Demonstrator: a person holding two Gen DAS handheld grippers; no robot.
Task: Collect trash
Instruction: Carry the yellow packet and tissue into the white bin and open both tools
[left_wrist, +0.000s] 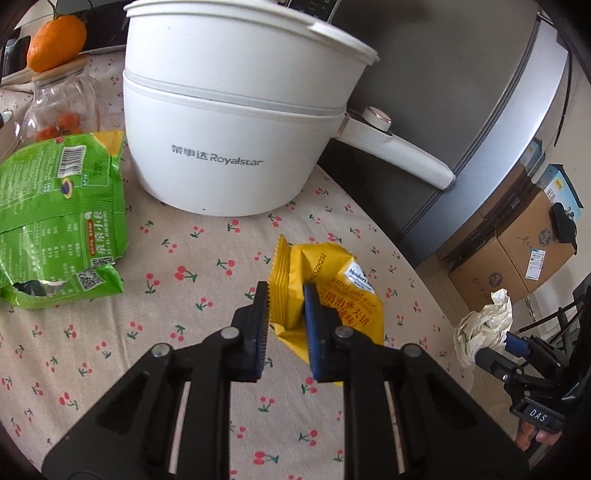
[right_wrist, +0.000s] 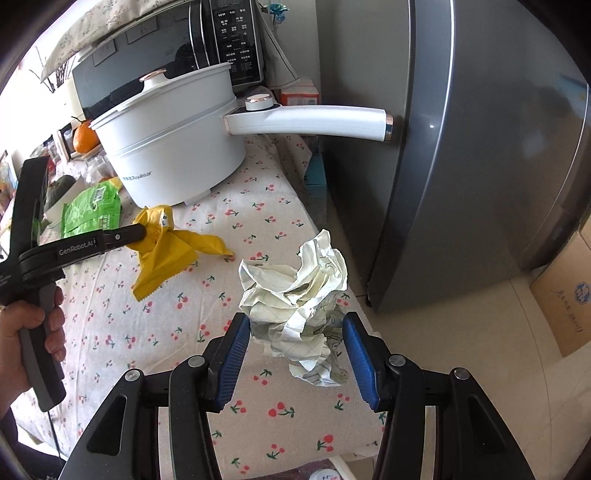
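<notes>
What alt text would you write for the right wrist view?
The right hand-held gripper holds a crumpled white paper ball above a cherry-print tablecloth. Left of it, the left hand-held gripper pinches a yellow snack wrapper near a white electric pot.

We could not read the fine print on the green bag (left_wrist: 55, 206), cut by the frame edge at nine o'clock. The left gripper (left_wrist: 286, 295) pads hid part of the yellow wrapper (left_wrist: 332, 280). The microwave (right_wrist: 166, 48) ran off at twelve o'clock, its panel text too small.
</notes>
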